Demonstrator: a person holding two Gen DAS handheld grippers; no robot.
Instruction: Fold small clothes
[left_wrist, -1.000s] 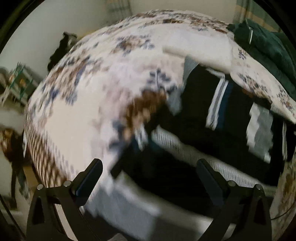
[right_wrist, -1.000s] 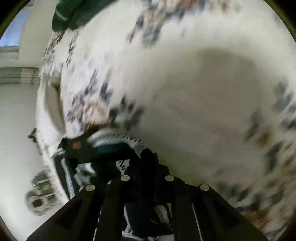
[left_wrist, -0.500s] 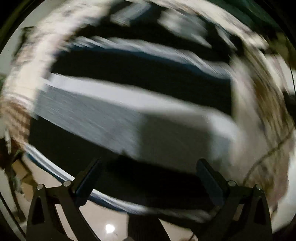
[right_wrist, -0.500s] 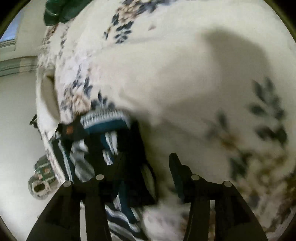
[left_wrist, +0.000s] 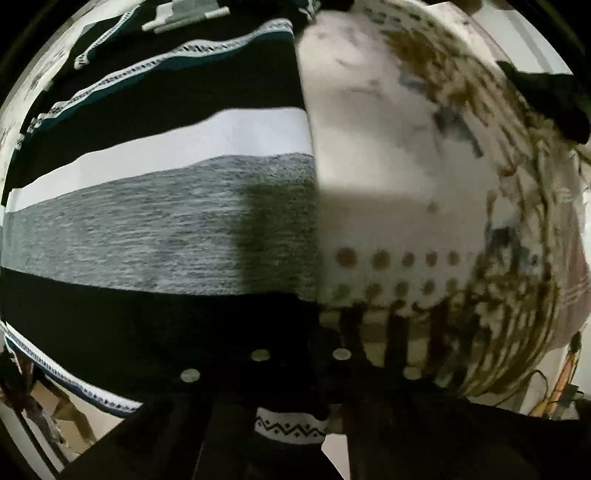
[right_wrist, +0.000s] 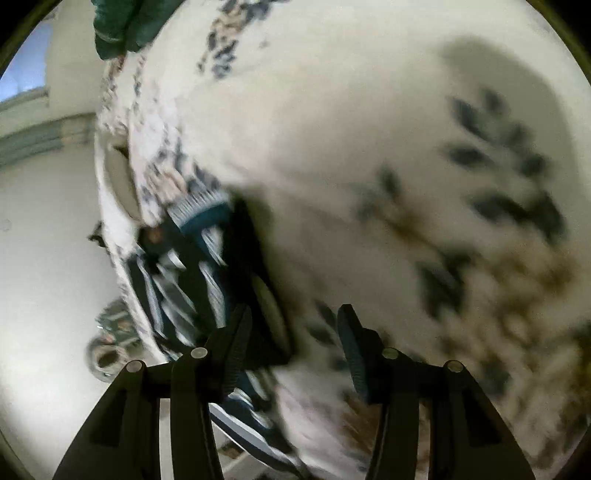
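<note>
**Left claw drops onto the sweater edge**

The left claw has swung down over the black, white and grey striped knit sweater, now clamped on its edge on the floral bedspread. The right claw, opened since, hovers empty beside it.

A bedroom in a home — a bed under a cream floral bedspread fills both views, with a striped knitted garment spread on it, a dark green garment at its far edge, plain pale walls beyond.
</note>
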